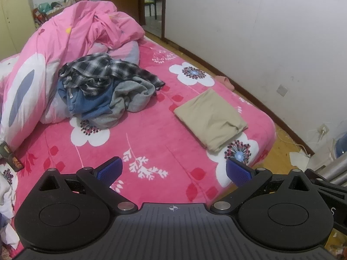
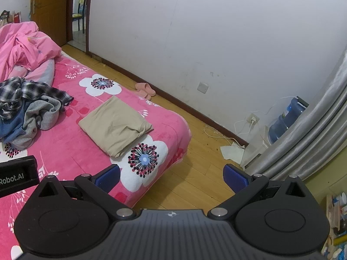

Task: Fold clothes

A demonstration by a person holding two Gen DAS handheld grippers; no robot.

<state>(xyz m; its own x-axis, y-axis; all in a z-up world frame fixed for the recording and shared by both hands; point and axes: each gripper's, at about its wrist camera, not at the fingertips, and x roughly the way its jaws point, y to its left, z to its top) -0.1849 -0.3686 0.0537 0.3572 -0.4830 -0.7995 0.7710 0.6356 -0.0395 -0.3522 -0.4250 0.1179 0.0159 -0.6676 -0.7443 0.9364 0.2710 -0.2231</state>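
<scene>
Two grippers hover over the bed (image 1: 164,134), each with its jaws spread wide apart and holding nothing. The left gripper (image 1: 173,171) hangs above the pink flowered cover; the right gripper (image 2: 171,174) hangs above the bed's corner and the wooden floor (image 2: 195,173). A folded beige garment (image 1: 211,119) lies flat on the bed near that corner. A heap of unfolded clothes (image 1: 104,91), plaid, blue and grey, sits farther up the bed, touching the rumpled pink duvet (image 1: 71,43). Pink slippers (image 2: 145,90) lie on the floor beside the bed.
</scene>
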